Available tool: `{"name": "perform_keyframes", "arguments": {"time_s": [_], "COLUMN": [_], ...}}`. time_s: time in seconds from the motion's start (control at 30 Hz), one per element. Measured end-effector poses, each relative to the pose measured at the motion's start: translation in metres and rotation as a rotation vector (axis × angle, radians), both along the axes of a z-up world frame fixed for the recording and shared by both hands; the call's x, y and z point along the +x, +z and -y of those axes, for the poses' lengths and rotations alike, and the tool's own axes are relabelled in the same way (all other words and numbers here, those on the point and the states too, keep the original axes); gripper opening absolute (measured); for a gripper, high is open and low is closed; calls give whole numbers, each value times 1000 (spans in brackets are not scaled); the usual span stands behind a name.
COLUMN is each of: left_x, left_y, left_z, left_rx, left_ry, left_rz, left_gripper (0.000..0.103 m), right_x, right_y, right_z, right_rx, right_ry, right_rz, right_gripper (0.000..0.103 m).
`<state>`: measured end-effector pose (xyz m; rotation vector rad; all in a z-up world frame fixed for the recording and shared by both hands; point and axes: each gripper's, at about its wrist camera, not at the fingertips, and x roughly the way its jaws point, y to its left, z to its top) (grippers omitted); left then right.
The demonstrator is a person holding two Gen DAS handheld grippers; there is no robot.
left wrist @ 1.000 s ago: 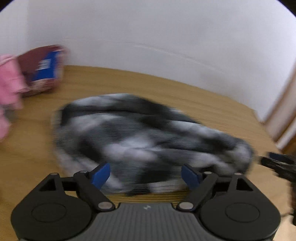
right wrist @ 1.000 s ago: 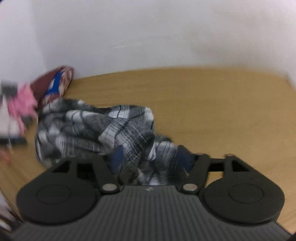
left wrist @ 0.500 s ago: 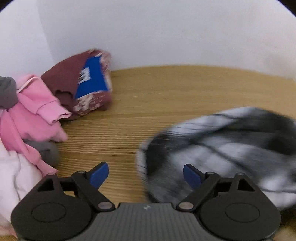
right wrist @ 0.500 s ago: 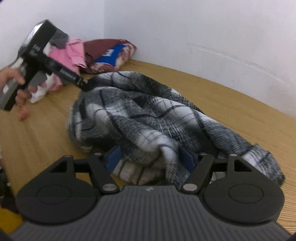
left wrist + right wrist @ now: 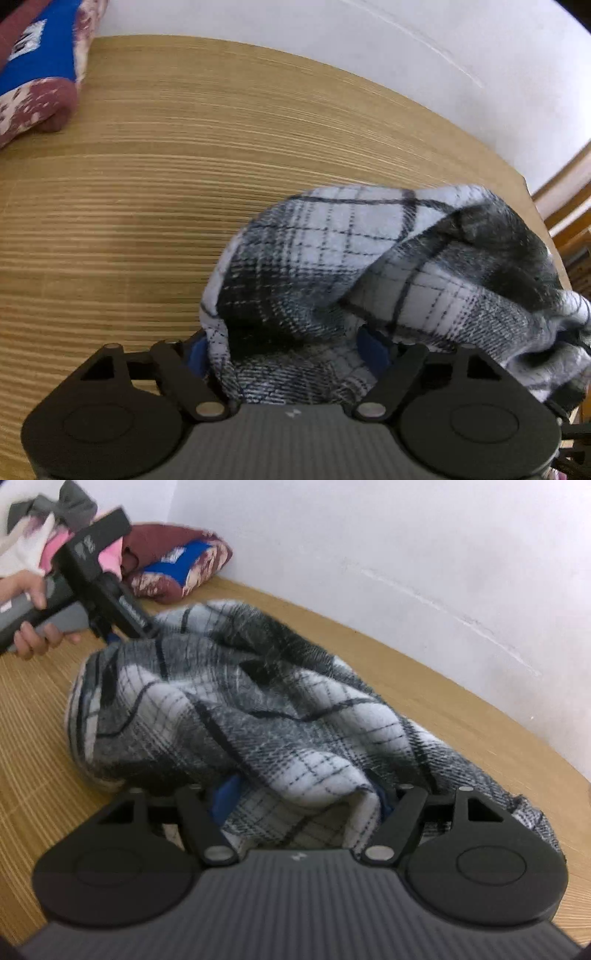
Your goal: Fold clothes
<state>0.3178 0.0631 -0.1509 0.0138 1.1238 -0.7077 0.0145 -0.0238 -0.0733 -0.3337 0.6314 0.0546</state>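
Note:
A black, grey and white plaid shirt (image 5: 258, 709) lies crumpled on the wooden table (image 5: 33, 738). In the left wrist view the shirt (image 5: 369, 266) bulges between my left gripper's (image 5: 284, 350) blue fingertips, which stand wide apart around the cloth. My right gripper (image 5: 303, 801) is also wide open with the shirt's near edge lying between its blue pads. In the right wrist view the left gripper (image 5: 110, 590) reaches into the shirt's far left side, held by a hand (image 5: 29, 590).
A folded maroon and blue garment (image 5: 177, 565) lies at the back by the white wall (image 5: 369, 535); it also shows in the left wrist view (image 5: 33, 74). Pink, white and grey clothes (image 5: 44, 535) are piled at the far left. The table's right edge (image 5: 535, 214) is near the shirt.
The left gripper has moved right and forward into the shirt, so cloth now lies between its fingers. The right gripper has pushed a little further into the shirt's near edge.

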Motion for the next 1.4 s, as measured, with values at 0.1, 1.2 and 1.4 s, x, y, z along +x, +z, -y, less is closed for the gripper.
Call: {"name": "perform_keyframes", "arguments": {"time_s": [0.1,1.2,1.4], "left_x": [-4,-112,-124], "left_y": [1,17,86], "left_z": [0,-30,-118], "left_rx": [-21,-232,-500], "left_ry": [-9,24,180], "left_rz": [-21,-106,-37], "left_gripper": [51,19,17], "right_x": [6,-58,-33], "right_y": [-2,23,48], "right_z": [-1,-1,-22], "right_rx": [27,-30,268], "right_ry": [3,62,198], "right_rz": [-22,39,-1], "right_gripper": [55,69,15]}}
